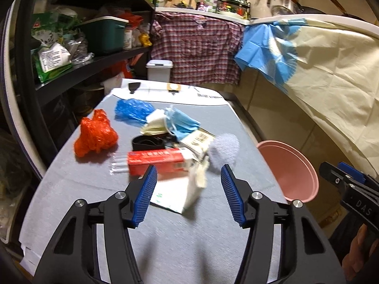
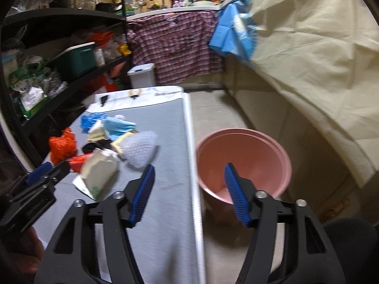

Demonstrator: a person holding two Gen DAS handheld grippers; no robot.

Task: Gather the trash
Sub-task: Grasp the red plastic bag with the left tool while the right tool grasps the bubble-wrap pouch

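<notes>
Both jaws are spread, nothing gripped. A torn, blurred, possibly paper packet is seen between the left gripper's fingers; the pink bucket lies ahead of the right gripper.

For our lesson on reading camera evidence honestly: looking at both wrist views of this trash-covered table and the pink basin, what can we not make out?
- Print on the red rectangular carton: blurred in the left wrist view.
- The black band-like object: partly covered by the pale wrappers; identity unclear.
- Bottom of the round pink plastic basin: hidden by a right gripper finger in the right view; its near side is cut off by the grey table edge in the left view.
</notes>
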